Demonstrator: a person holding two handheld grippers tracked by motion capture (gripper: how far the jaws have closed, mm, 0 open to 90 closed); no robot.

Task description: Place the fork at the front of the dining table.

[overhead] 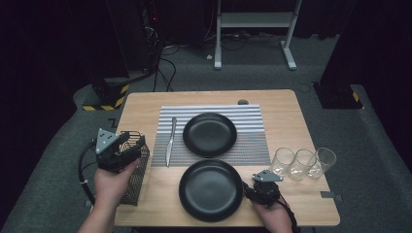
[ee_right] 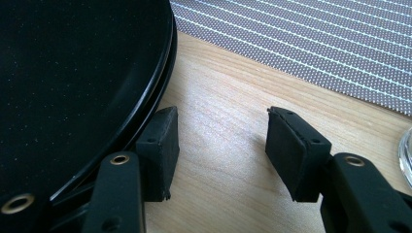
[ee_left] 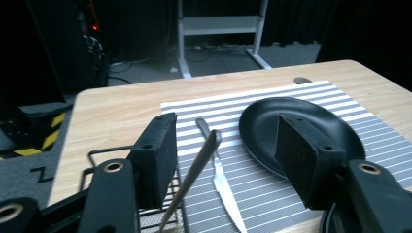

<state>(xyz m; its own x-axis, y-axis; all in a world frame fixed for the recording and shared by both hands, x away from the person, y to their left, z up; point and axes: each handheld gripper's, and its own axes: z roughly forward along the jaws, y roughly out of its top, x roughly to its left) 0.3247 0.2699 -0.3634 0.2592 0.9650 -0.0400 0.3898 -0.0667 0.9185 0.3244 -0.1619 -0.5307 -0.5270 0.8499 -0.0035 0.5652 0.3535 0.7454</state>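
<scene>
A black wire basket [overhead: 136, 179] hangs at the table's left edge, and my left gripper [overhead: 130, 144] hovers over it. In the left gripper view the left gripper [ee_left: 226, 141] is open. A slim metal utensil handle [ee_left: 197, 170] rises from the basket [ee_left: 97, 160] between the jaws, close to the left pad and not pinched. A knife [overhead: 170, 141] [ee_left: 221, 179] lies on the striped placemat [overhead: 248, 145] beside a black plate [overhead: 210, 134] [ee_left: 272, 111]. My right gripper [overhead: 264, 180] [ee_right: 221, 145] stands open over bare wood, its left jaw near the rim of the near black plate [overhead: 210, 190] [ee_right: 73, 73].
Three clear glasses [overhead: 303, 162] stand in a row at the table's right edge, close to the right gripper; one glass's base [ee_right: 407, 155] shows at the right. The wooden table [overhead: 291, 111] has bare room at its back corners. A white desk frame [overhead: 252, 29] stands beyond.
</scene>
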